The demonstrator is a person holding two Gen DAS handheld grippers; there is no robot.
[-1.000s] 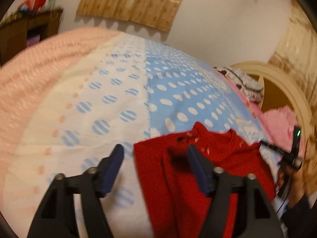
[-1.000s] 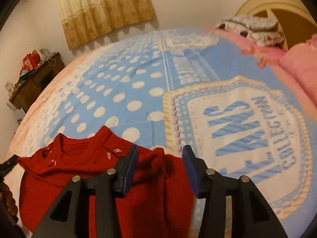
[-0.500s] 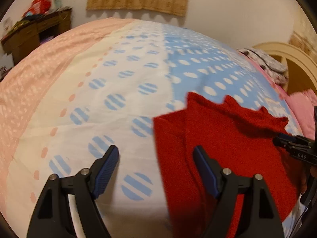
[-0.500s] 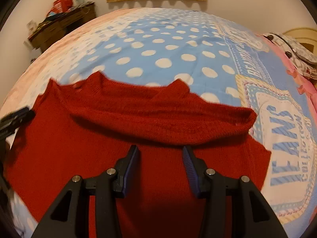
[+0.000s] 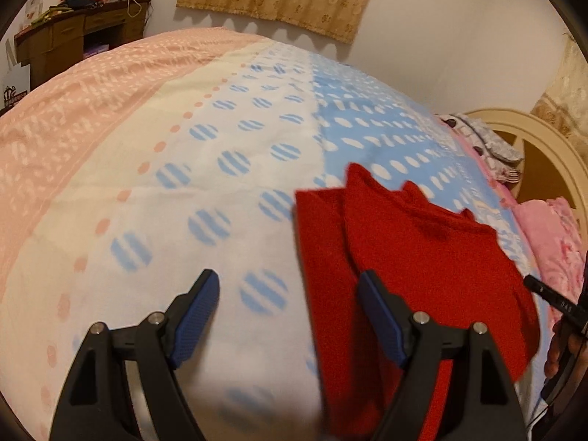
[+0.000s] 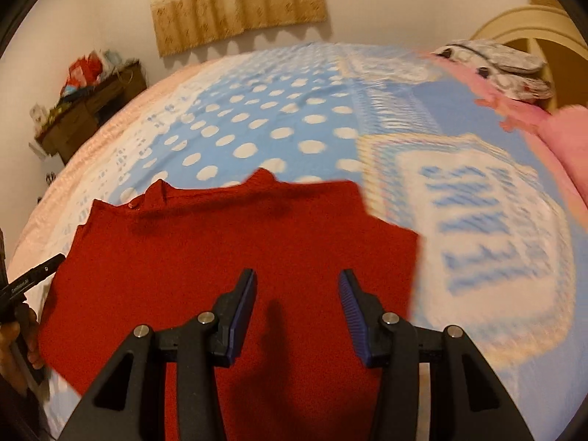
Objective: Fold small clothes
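Observation:
A small red knit sweater (image 6: 228, 250) lies flat on the bed, collar pointing away; it also shows in the left wrist view (image 5: 422, 264). My right gripper (image 6: 297, 286) is open and empty, hovering above the sweater's near middle. My left gripper (image 5: 288, 292) is open and empty, over the sweater's left edge, its right finger above the red fabric and its left finger above the bedspread. The sweater looks folded over, with a second layer showing along its left side.
The bedspread (image 5: 183, 154) is pink, cream and blue with dots. A pink pillow (image 5: 551, 235) and grey patterned clothes (image 6: 496, 62) lie near the cream headboard (image 5: 544, 154). A cluttered wooden desk (image 5: 73, 36) stands at the far left wall.
Both grippers have let go of the sweater and pulled back. The sweater has come down and now lies flat on the bed.

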